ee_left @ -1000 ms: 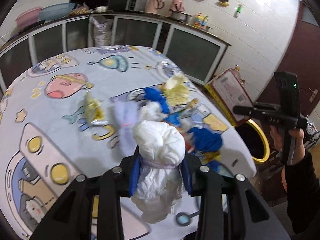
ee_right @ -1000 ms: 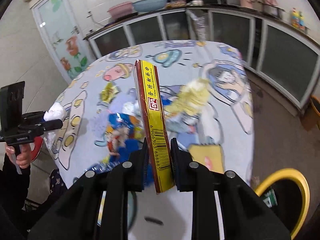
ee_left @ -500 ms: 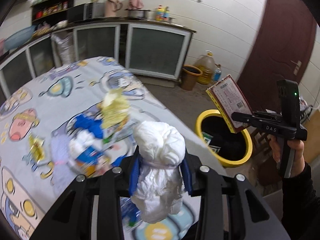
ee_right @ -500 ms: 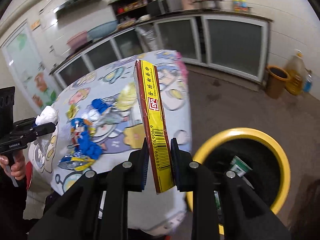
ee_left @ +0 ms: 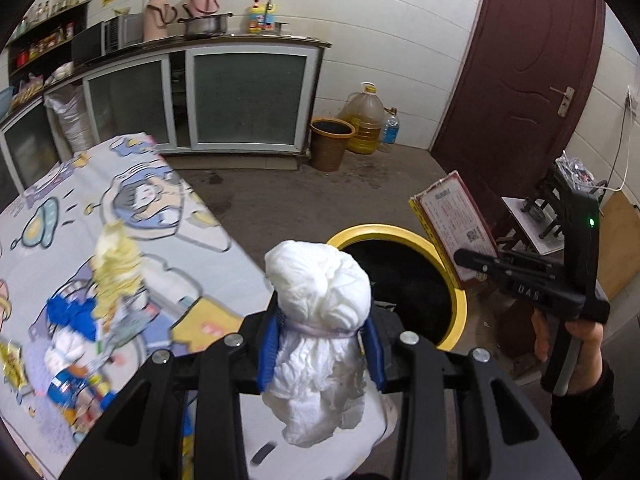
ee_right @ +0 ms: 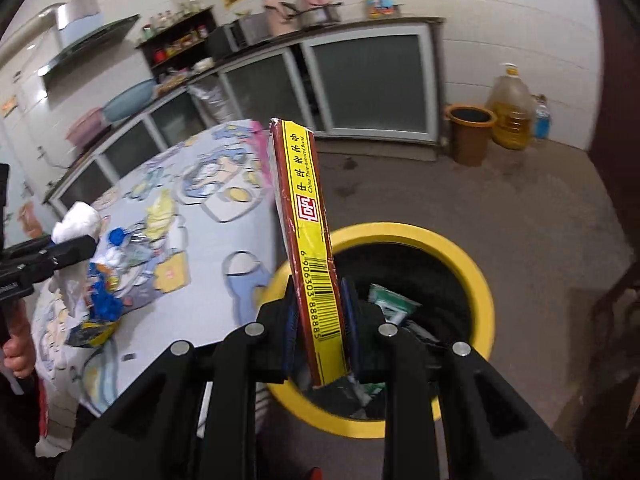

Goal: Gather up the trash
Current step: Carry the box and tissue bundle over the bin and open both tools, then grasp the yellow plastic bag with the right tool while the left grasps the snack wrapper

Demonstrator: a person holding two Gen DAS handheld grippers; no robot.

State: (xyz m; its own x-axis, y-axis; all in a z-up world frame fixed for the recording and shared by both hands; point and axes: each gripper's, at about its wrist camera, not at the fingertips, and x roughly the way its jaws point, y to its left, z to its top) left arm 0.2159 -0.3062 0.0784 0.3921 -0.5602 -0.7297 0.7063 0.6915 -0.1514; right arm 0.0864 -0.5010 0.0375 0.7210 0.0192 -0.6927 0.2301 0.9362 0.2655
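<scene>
Right now, reading my left wrist view from left to right: the table (ee_left: 224, 240) with its cartoon cloth fills the left of the frame, and loose wrappers (ee_left: 80, 320) lie heaped at its lower left. At bottom centre my left gripper (ee_left: 320, 344) pinches a crumpled white paper wad (ee_left: 320, 296) between its blue pads. Just behind it, right of centre, sits the yellow-rimmed bin (ee_left: 460, 304). At far right my right gripper (ee_left: 480, 266) carries a flat red-and-yellow box (ee_left: 452, 224) above the bin's rim.

In the right wrist view, that box (ee_right: 316, 256) stands upright, clamped by its narrow lower end at frame centre, with the bin (ee_right: 476, 280) directly behind and below it, some rubbish already inside.

My worries: the wad looks to hang over the table edge rather than the bin mouth, so letting go here could drop it on the cloth or floor. The tall box, held low, could tip sideways on release and catch the rim. Both grippers crowding one opening could also knock together.
</scene>
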